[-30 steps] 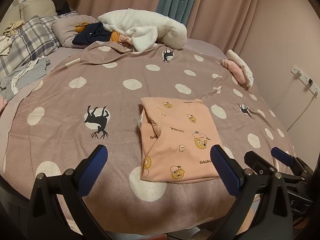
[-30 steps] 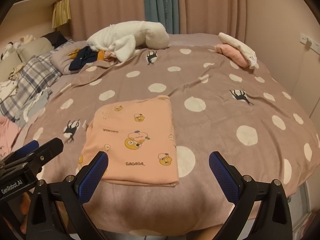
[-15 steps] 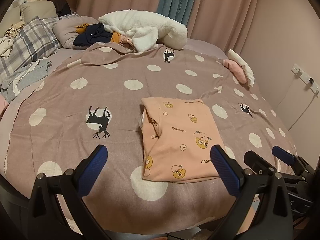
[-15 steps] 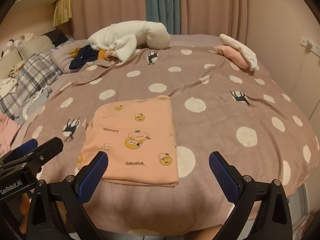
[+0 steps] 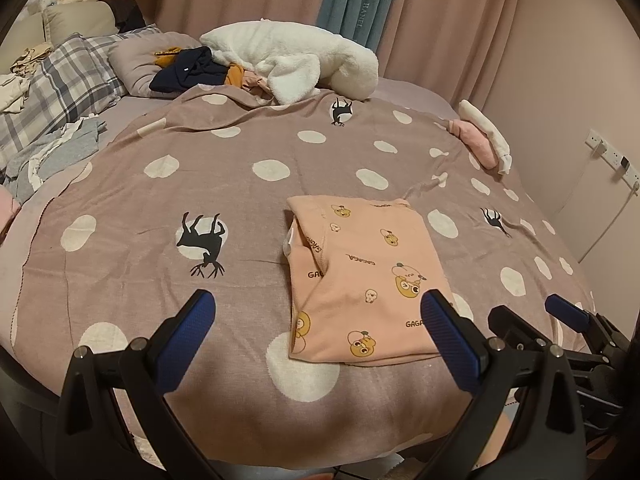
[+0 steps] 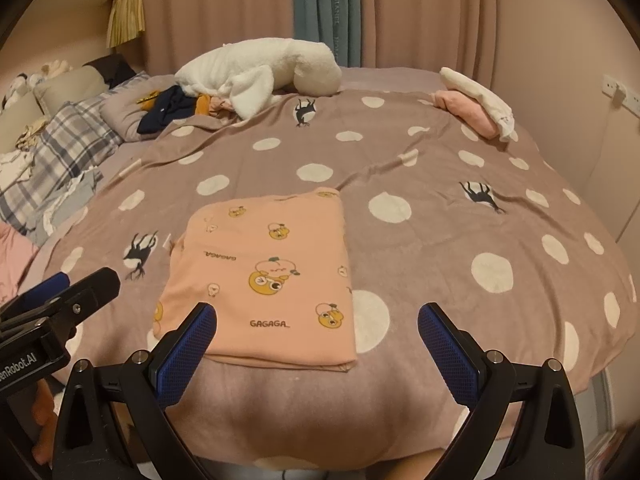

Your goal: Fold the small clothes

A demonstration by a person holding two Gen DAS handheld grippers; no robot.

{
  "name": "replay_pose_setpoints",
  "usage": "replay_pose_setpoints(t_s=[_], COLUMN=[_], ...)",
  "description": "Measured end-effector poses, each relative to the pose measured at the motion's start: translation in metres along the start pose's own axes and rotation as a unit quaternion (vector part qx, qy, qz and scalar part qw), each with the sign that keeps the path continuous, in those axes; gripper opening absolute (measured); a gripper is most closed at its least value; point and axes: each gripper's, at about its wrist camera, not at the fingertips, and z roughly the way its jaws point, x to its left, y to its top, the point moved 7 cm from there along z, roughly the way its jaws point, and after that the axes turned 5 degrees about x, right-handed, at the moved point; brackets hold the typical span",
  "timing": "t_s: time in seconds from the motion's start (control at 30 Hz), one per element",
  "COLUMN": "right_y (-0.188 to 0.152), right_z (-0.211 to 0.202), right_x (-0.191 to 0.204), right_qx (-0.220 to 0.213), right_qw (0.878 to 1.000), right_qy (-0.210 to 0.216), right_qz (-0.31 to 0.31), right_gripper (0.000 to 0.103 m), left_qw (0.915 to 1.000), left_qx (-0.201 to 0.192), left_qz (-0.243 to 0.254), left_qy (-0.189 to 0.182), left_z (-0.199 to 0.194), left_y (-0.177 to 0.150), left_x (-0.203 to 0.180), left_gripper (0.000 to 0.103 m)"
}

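We hold both hand-held grippers, left (image 5: 316, 336) and right (image 6: 316, 336), wide apart and empty at the bed's (image 6: 460, 240) near edge; the folded peach garment (image 6: 264, 276) lies lengthwise ahead, nearer the right.

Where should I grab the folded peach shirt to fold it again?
Probably the near corners of the peach shirt, coming in from the bed's front edge. It lies flat, its near edge straight and closest to both open hand-held grippers: left hand-held gripper takes the left corner, right hand-held gripper the right.
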Motion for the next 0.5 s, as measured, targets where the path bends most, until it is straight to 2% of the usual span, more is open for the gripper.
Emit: replay_pose_setpoints(t_s=[0.5], right_y=[0.0006], right_z=[0.0022], right_x=[0.001], right_qx=[0.003], right_qw=[1.0], right_qy=[0.0], right_qz=[-0.004], right_gripper=[0.1], left_qw=[0.9999], left_qx=[0.004], left_qz=[0.007], left_qy=[0.006], left_z=[0.003], left_y=[0.0001], left_x=[-0.0007], left_gripper=[0.103])
